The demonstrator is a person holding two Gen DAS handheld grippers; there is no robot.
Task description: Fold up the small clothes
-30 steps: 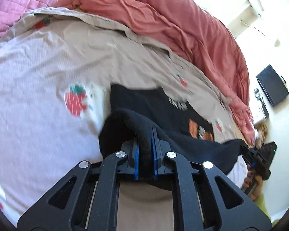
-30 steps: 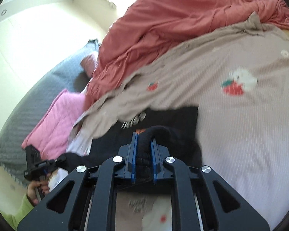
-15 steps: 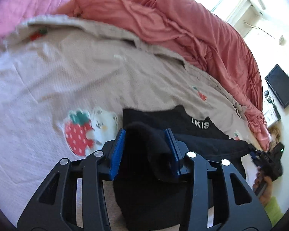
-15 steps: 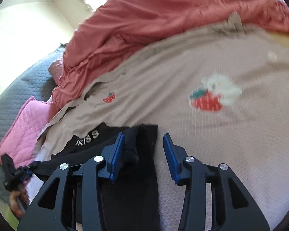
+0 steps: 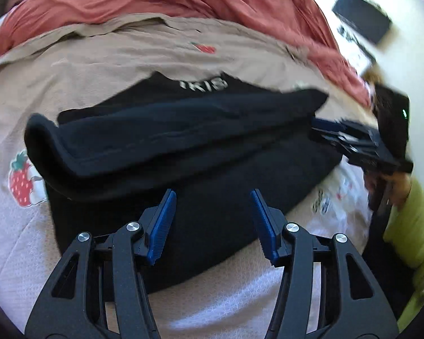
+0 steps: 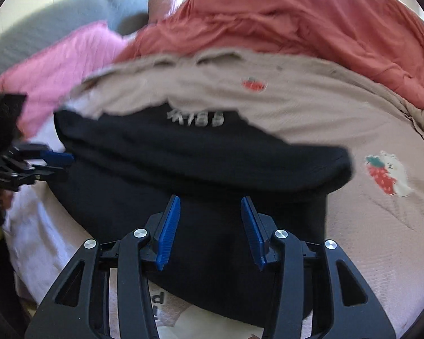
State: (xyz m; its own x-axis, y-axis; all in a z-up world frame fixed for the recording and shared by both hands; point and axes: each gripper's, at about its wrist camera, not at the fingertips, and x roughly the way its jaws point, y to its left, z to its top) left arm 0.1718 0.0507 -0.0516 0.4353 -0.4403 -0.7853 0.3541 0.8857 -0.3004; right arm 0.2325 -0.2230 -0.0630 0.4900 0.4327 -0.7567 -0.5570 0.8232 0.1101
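lying folded, black garment (image 5: 200,147) shows blurred white lettering (image 5: 205,84), partly unreadable.

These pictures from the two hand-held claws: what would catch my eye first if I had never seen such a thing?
First, the black garment lying folded over on the beige strawberry-print sheet, white lettering near its far edge. Next, the blue-padded left gripper and right gripper, each open and empty above the garment's near edge. Behind it all, a rumpled red blanket is heaped along the far side of the bed.

Left tool (image 5: 212,223) agape, right tool (image 6: 210,230) too — empty
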